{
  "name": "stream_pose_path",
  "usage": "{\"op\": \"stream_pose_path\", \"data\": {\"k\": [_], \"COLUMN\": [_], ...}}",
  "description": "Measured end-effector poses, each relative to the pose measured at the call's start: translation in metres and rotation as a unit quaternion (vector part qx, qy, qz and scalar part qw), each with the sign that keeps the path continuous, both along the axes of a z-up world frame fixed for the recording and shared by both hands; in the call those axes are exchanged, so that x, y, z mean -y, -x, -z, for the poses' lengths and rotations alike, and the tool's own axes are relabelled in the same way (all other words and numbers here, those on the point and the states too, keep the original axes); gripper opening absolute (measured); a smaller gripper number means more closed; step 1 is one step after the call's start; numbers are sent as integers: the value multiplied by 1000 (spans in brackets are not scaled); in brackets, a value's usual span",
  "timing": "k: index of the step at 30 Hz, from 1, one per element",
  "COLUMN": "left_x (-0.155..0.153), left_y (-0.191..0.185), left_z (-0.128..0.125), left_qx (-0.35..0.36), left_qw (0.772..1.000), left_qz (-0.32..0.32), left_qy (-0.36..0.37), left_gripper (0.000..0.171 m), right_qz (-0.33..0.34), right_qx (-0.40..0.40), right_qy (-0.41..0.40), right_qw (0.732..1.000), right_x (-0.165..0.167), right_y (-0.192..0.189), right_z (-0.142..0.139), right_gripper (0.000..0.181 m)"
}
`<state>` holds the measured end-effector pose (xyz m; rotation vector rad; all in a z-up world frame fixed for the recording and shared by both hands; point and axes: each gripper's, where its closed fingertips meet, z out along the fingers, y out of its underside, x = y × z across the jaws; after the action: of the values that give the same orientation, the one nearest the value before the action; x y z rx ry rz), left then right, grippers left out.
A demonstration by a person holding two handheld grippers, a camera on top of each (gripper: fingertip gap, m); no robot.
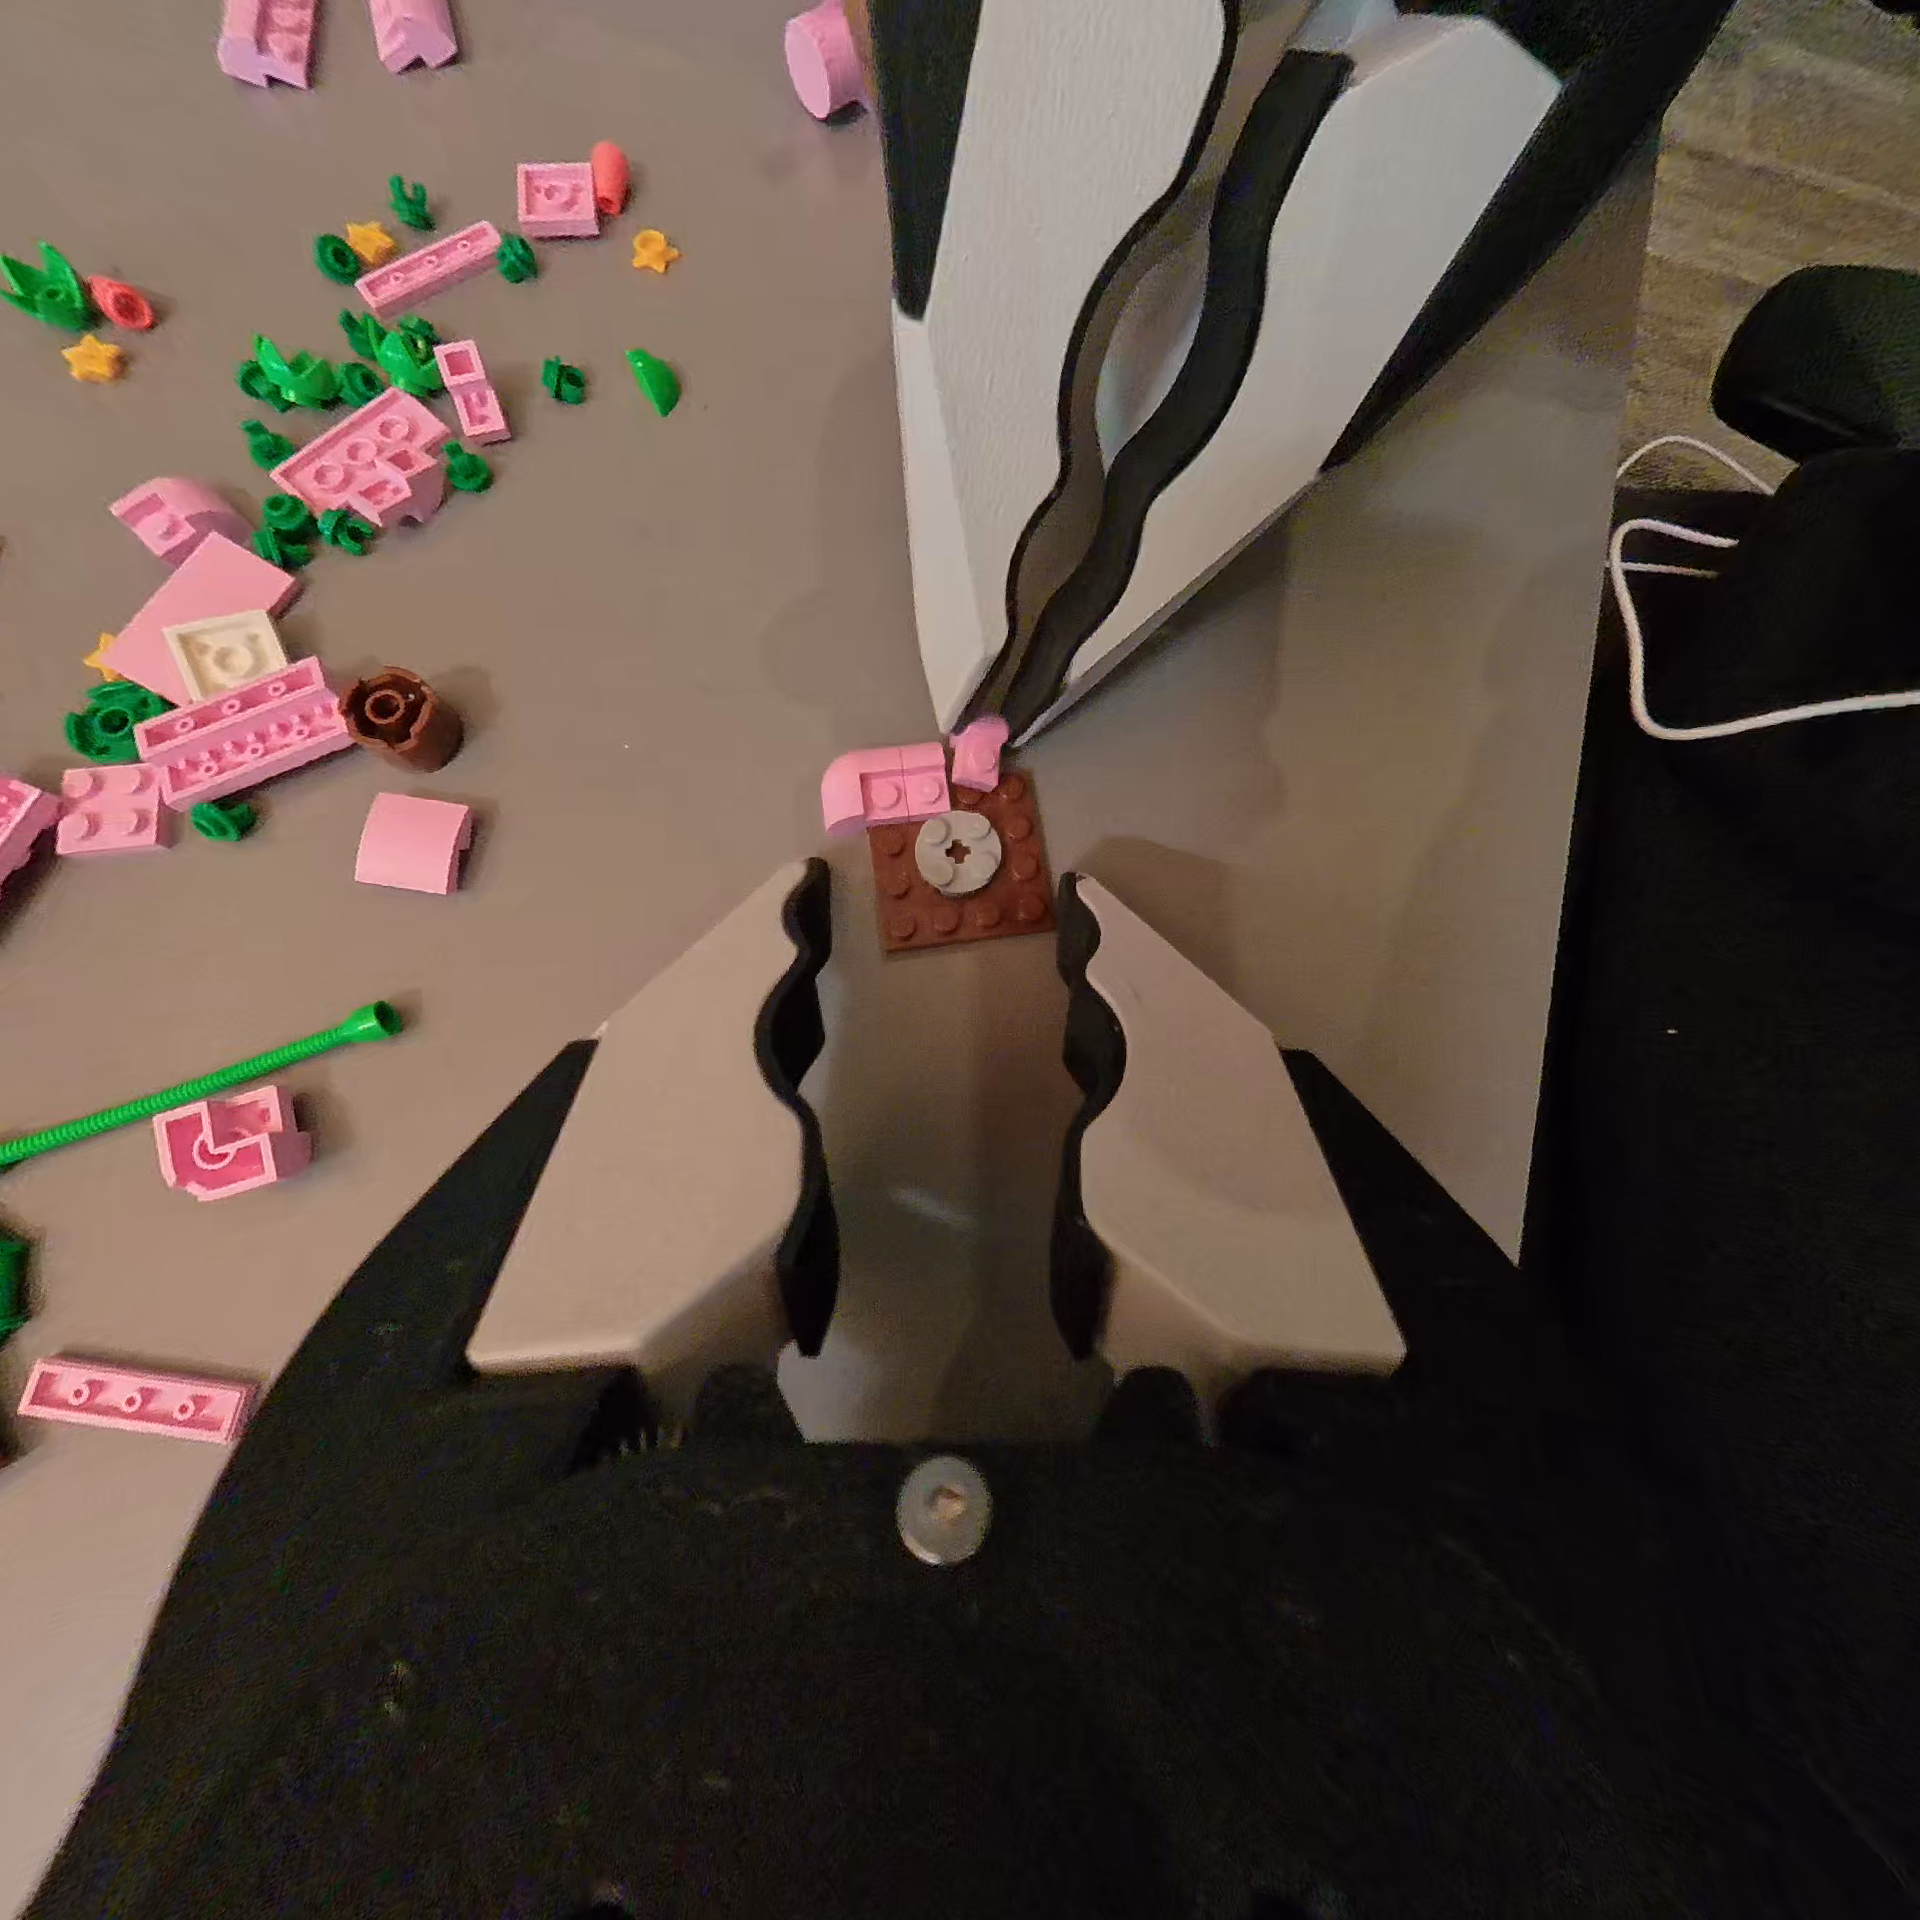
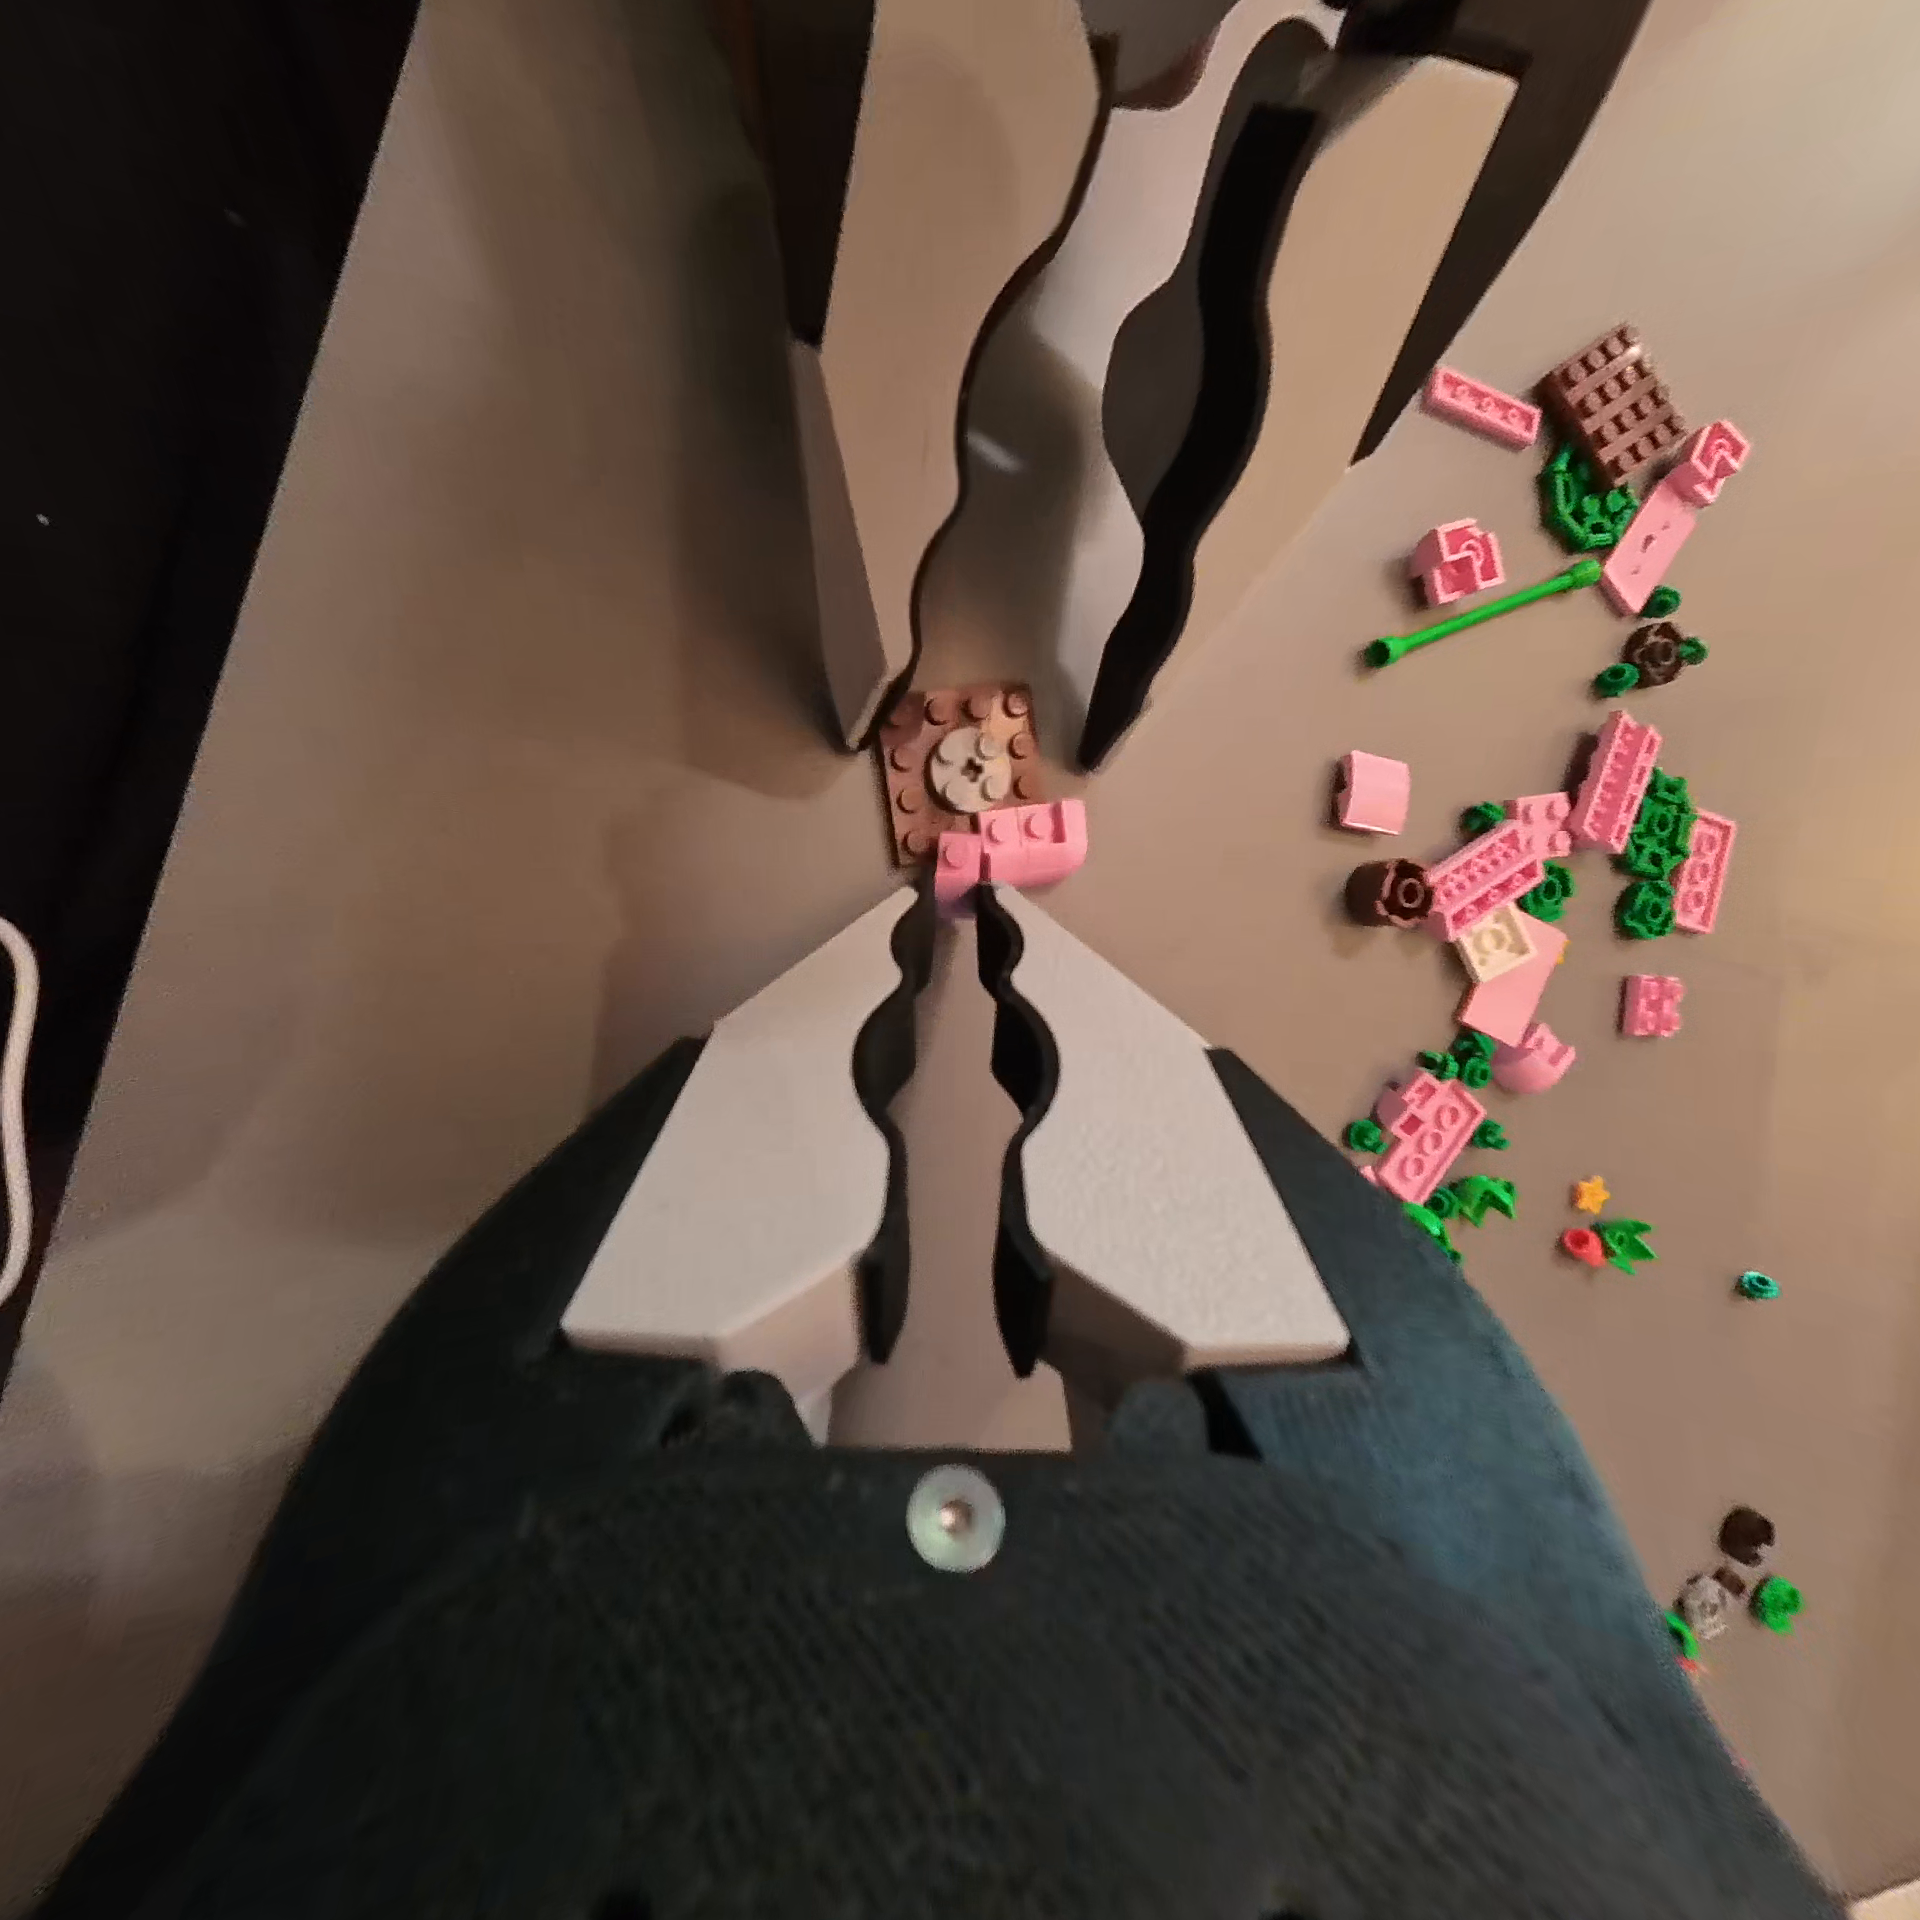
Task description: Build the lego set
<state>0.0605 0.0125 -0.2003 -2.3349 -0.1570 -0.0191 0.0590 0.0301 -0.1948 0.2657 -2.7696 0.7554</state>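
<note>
Your left gripper (image 1: 943, 883) sits lowest in its own view, fingers spread apart, tips flanking the near edge of the brown plate (image 1: 961, 868) without clearly touching it. That plate lies flat on the grey table (image 1: 644, 582) close to its right edge, carrying a grey round piece (image 1: 954, 854) at centre and a pink curved brick (image 1: 883, 795) along its far edge. Your right gripper (image 2: 948, 902) has its fingers clenched on a small pink brick (image 2: 956, 857), which rests at the plate's corner beside the curved brick. Only the left wrist view shows the white cable (image 1: 1704, 623) beyond the table's right edge, and the green rod (image 1: 197, 1086) with a pink corner brick (image 1: 231, 1141) near the left edge. Only the right wrist view shows a larger brown plate (image 2: 1610, 416) among the loose pink bricks (image 2: 1496, 873). No containers appear; all the loose pieces lie directly on the table.
</note>
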Motion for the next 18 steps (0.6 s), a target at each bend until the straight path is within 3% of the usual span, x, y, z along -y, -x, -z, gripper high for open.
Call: {"op": "stream_pose_path", "data": {"k": [6, 18], "left_x": [0, 0], "left_y": [-3, -3], "left_z": [0, 0], "left_qx": [5, 7], "left_qw": [1000, 1000], "left_qz": [10, 10], "left_qy": [-1, -2], "left_gripper": [34, 33], "right_qz": [-5, 34], "right_qx": [-10, -16], "right_qy": [1, 15], "right_qw": [1000, 999], "right_x": [4, 0], "right_y": [1, 8], "right_z": [0, -2], "right_gripper": [6, 14]}}
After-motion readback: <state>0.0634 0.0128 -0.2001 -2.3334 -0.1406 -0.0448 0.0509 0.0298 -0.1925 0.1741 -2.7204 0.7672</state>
